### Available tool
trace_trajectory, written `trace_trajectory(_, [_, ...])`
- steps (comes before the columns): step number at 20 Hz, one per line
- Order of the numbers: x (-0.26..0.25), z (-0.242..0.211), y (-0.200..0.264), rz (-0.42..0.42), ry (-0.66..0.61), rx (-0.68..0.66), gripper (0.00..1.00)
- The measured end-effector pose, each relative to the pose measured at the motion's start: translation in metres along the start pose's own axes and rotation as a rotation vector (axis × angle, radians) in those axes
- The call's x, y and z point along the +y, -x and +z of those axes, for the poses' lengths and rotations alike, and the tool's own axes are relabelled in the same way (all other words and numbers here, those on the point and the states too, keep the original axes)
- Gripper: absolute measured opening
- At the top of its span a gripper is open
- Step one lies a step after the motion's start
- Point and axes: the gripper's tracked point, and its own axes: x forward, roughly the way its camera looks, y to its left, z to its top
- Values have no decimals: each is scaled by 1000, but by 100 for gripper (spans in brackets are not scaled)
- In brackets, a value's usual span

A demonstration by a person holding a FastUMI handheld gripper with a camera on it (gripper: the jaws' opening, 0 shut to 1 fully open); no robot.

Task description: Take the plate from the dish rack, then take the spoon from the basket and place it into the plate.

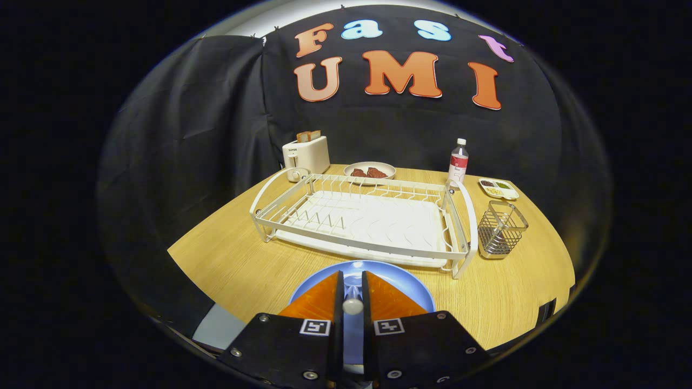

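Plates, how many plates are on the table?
2. A blue plate lies under the gripper, whose fingers clamp the spoon. A plate of food sits beyond the dish rack.

A staged kitchen set in a recording booth: a wooden table [238,265] draped behind with black cloth [178,135] carries a toaster [306,154], a dish rack [359,219], a wire basket [500,229], a bottle [458,161] and plated food [370,172] at frame centre.
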Motion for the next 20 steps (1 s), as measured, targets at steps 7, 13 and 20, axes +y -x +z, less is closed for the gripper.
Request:
trace_trajectory(7, [-26,23,2,-46,-36,-28,38])
trace_trajectory(13, [-66,60,7,-111,-108,-65,95])
trace_trajectory(20, [-126,117,16,-236,-81,-133,98])
